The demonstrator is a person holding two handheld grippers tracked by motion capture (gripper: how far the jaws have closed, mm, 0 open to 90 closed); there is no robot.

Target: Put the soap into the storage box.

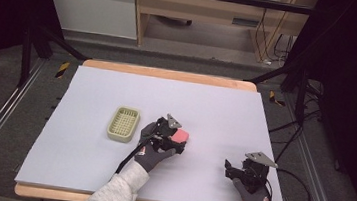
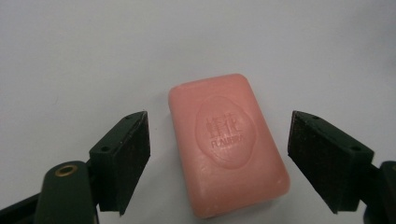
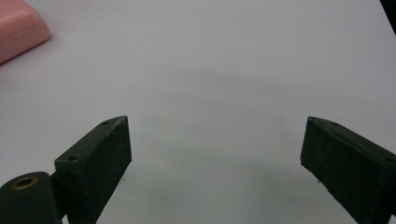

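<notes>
Soap dish point(image 1: 123, 124) empty, soap point(image 2: 227, 142) btwn open fingers point(image 2: 123, 161)

Your soap bar point(image 1: 180, 136) lies on the table point(image 1: 215, 109), just right of the soap dish point(image 1: 123, 123), between your left gripper's point(image 2: 218, 158) jaws.

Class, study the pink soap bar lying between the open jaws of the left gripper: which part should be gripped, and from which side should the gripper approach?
Grip the soap bar across its two long side faces, coming straight down from above. It lies flat on the table, stamped face up, and the left gripper already straddles its narrow width with jaws open; those sides look flatter than the rounded ends, so likely hold better.
</notes>
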